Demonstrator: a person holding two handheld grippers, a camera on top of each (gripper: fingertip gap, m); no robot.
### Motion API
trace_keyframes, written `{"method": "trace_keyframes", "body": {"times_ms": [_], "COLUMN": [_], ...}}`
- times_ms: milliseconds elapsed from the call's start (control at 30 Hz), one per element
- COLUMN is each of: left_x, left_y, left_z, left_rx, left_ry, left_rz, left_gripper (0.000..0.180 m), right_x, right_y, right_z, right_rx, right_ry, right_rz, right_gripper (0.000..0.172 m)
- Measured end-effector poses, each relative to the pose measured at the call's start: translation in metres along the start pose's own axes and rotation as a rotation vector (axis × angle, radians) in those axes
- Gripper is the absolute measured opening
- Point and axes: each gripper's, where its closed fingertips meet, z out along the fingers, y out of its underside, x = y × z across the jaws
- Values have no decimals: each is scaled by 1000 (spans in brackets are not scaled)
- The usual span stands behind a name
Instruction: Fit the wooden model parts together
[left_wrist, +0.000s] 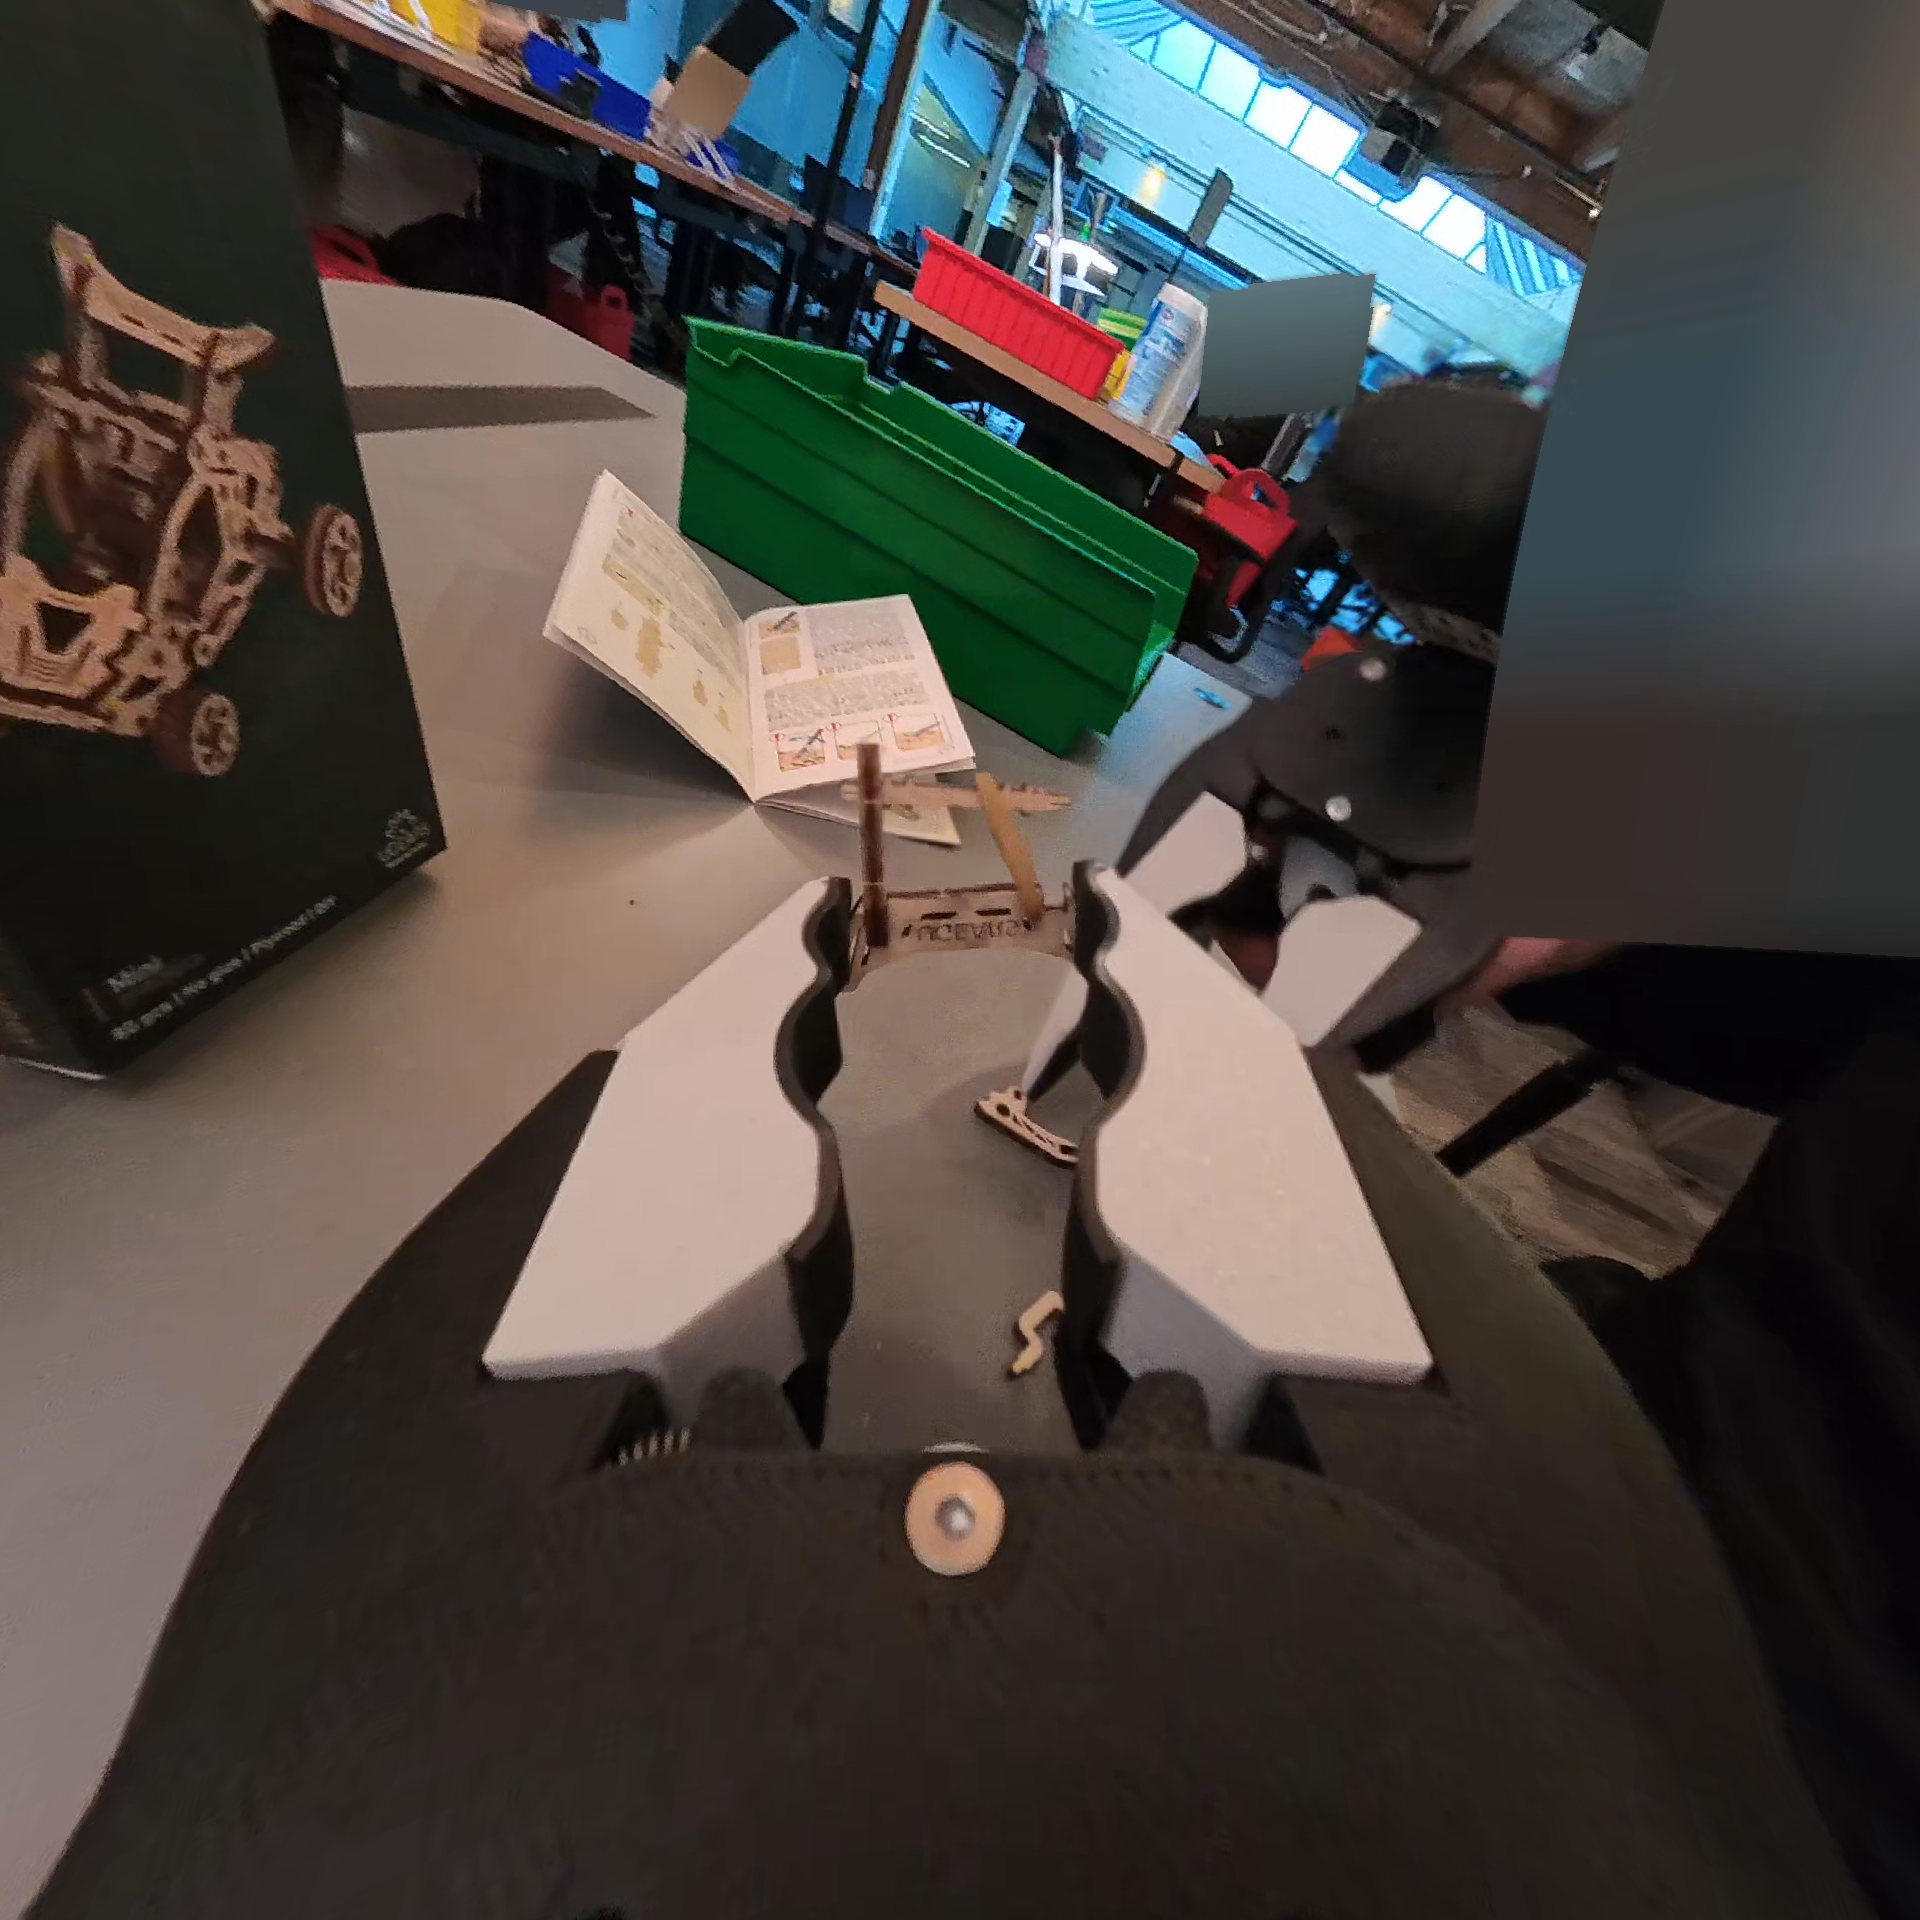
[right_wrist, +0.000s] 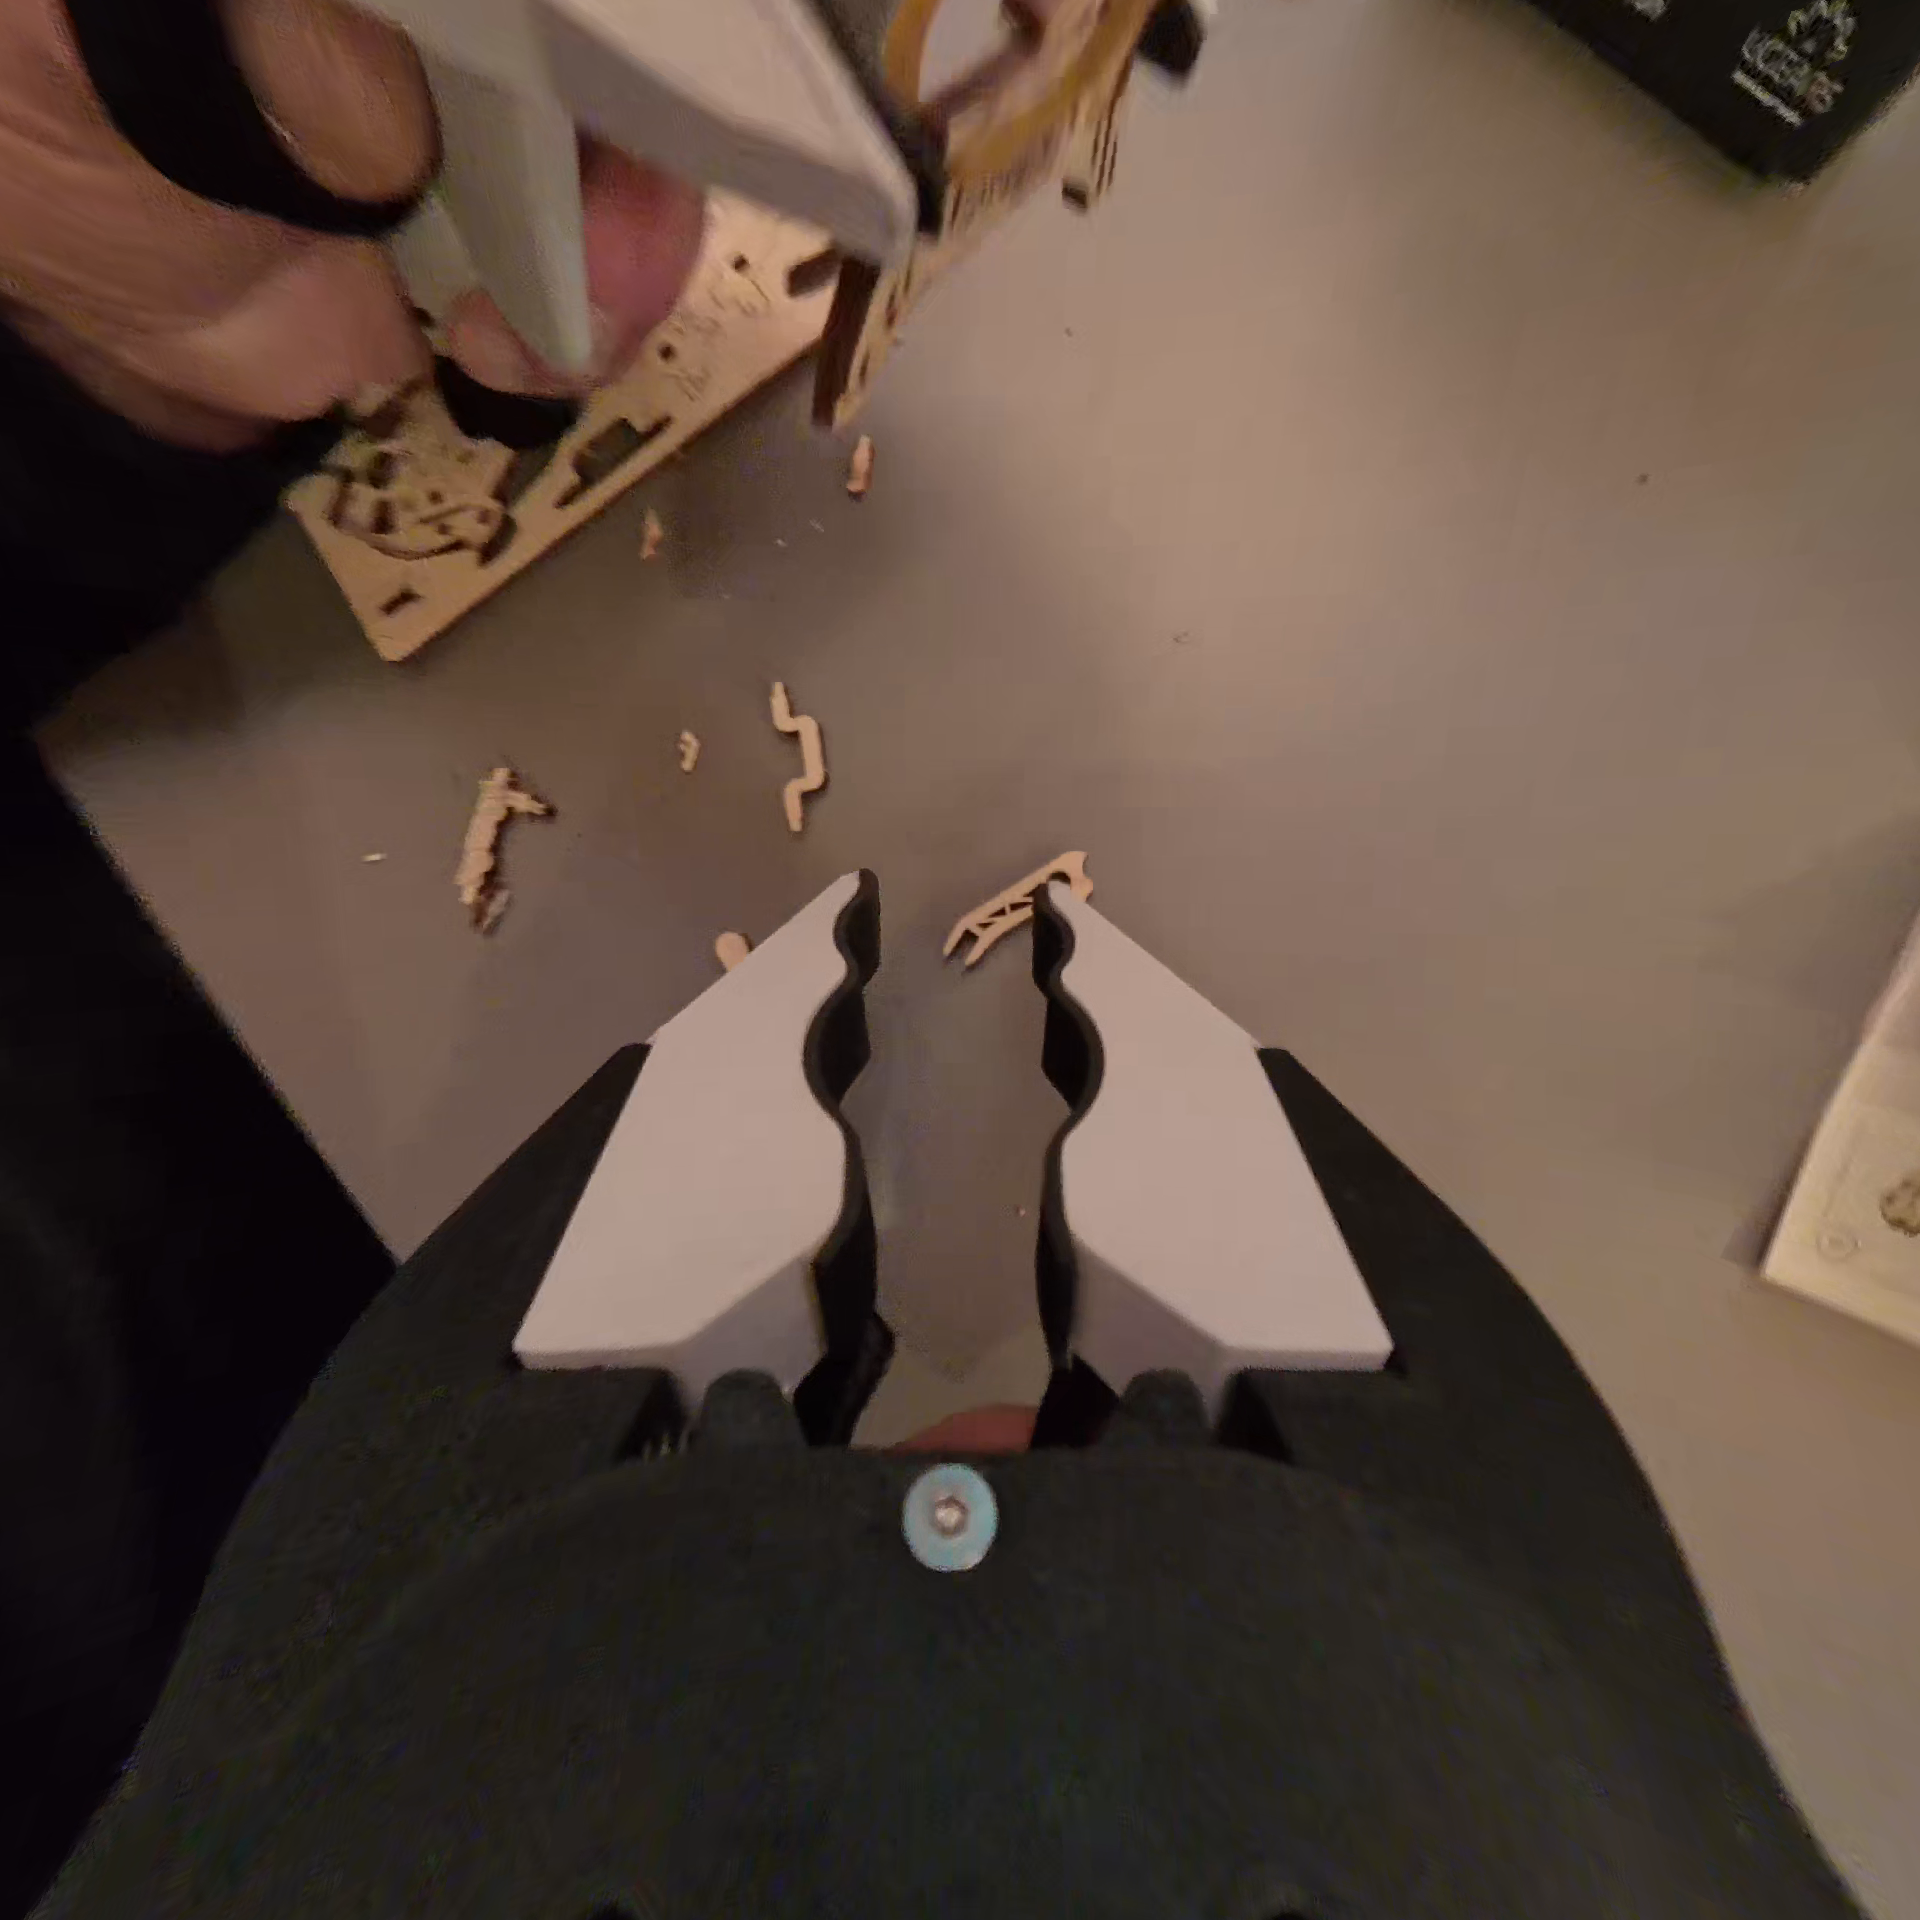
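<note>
My left gripper (left_wrist: 956, 914) is shut on a small wooden model assembly (left_wrist: 961, 927), a flat plate with a dark upright strip (left_wrist: 871, 842) and a leaning tan strip (left_wrist: 1013, 844) slotted into it. It holds it above the grey table (left_wrist: 468, 1039). The assembly also shows in the right wrist view (right_wrist: 997, 125), at the top. My right gripper (right_wrist: 956, 904) is open and empty, just above the table. A small lattice-shaped wooden part (right_wrist: 997, 916) lies on the table beside its right fingertip (right_wrist: 1081, 935). That part also shows in the left wrist view (left_wrist: 1029, 1127).
A punched plywood sheet (right_wrist: 540, 488) lies at the upper left under a hand. Loose offcuts and a curved wooden part (right_wrist: 800, 753) lie scattered. A black kit box (left_wrist: 187, 520), an open booklet (left_wrist: 769, 665) and green bins (left_wrist: 914, 540) stand farther off. The tips of one gripper are about 10 cm away from the tips of the other.
</note>
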Motion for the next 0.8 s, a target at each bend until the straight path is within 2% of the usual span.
{"method": "trace_keyframes", "body": {"times_ms": [133, 200, 400, 533, 633, 800], "left_x": [-2, -4, -7, -12, -14, -14], "left_y": [-6, -7, -8, -8, -8, -8], "left_z": [-3, -5, -6, -9, -9, -8], "left_rx": [33, 40, 49, 54, 59, 52], "left_ry": [-29, -49, -75, -95, -100, -107], "left_rz": [3, 8, 1, -15, -27, -20], "left_gripper": [41, 41, 41, 41, 41, 41], "right_x": [12, 14, 18, 23, 18, 25], "right_y": [5, 5, 3, 4, 4, -4], "right_z": [6, 7, 7, -1, -6, -1], "right_rx": [-11, -13, 24, 69, 59, 96], "right_ry": [173, 209, 171, 155, 132, 184], "right_rz": [-11, -35, 3, 45, 97, 123], "right_gripper": [25, 12, 0, 0, 22, 36]}}
